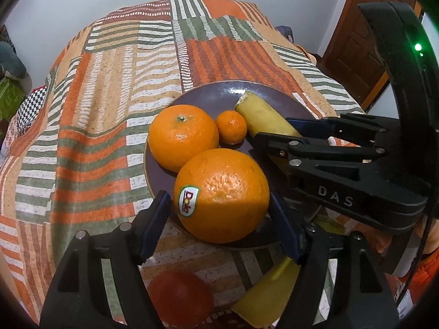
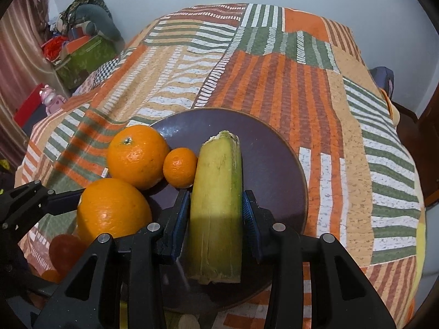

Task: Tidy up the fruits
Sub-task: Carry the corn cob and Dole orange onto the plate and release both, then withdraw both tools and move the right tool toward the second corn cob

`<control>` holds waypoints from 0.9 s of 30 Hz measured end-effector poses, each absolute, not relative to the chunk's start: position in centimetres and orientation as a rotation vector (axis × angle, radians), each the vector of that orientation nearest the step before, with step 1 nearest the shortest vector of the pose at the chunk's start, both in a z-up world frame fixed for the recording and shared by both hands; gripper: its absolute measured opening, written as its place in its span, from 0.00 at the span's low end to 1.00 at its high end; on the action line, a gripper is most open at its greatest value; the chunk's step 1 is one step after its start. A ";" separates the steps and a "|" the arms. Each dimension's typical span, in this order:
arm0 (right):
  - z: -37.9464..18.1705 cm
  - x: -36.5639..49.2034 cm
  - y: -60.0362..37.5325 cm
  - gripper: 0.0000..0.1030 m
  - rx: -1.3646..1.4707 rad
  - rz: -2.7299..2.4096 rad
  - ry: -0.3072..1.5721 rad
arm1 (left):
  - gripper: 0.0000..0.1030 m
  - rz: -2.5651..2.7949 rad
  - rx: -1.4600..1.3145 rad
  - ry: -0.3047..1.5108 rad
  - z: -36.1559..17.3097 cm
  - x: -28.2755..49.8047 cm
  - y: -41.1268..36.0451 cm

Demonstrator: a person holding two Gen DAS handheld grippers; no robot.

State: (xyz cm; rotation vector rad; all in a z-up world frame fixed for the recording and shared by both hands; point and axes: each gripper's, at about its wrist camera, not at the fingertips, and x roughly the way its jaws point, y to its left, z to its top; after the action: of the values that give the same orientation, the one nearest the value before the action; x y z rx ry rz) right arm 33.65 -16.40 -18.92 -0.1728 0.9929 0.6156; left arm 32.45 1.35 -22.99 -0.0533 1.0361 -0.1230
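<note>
A dark purple plate (image 1: 219, 93) (image 2: 274, 159) lies on the patchwork cloth. On it are a large orange with a Dole sticker (image 1: 222, 194) (image 2: 112, 211), a second orange (image 1: 182, 135) (image 2: 137, 156), a small mandarin (image 1: 231, 126) (image 2: 180, 167) and a yellow-green banana piece (image 1: 263, 115) (image 2: 216, 205). My left gripper (image 1: 219, 216) has its blue pads on both sides of the Dole orange, over the plate's near rim. My right gripper (image 2: 216, 213) (image 1: 277, 134) is shut on the banana piece, which lies on the plate.
A red tomato (image 1: 179, 296) (image 2: 65, 249) and another yellow banana piece (image 1: 269, 293) lie on the cloth in front of the plate. The striped cloth (image 1: 109, 109) (image 2: 343, 137) covers the table. Boxes and clutter (image 2: 82, 52) stand at the left, a wooden door (image 1: 365, 44) at the right.
</note>
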 end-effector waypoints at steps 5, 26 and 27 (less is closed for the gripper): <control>-17.4 32.7 -16.9 0.45 -0.177 0.608 0.963 | 0.72 -0.115 -0.051 1.015 -21.7 31.4 1.6; -15.4 22.4 -18.0 0.86 -0.204 0.649 0.902 | 0.75 -0.026 -0.054 0.984 -19.1 22.0 5.8; -15.9 22.1 -17.3 0.86 -0.218 0.657 0.913 | 0.75 -0.021 -0.059 0.984 -19.2 21.5 6.0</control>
State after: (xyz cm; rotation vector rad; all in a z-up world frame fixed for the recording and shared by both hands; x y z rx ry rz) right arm 22.12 -17.32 -15.90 -0.2184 0.9133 0.6575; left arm 21.46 6.03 -19.20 -0.0590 0.9844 -0.0211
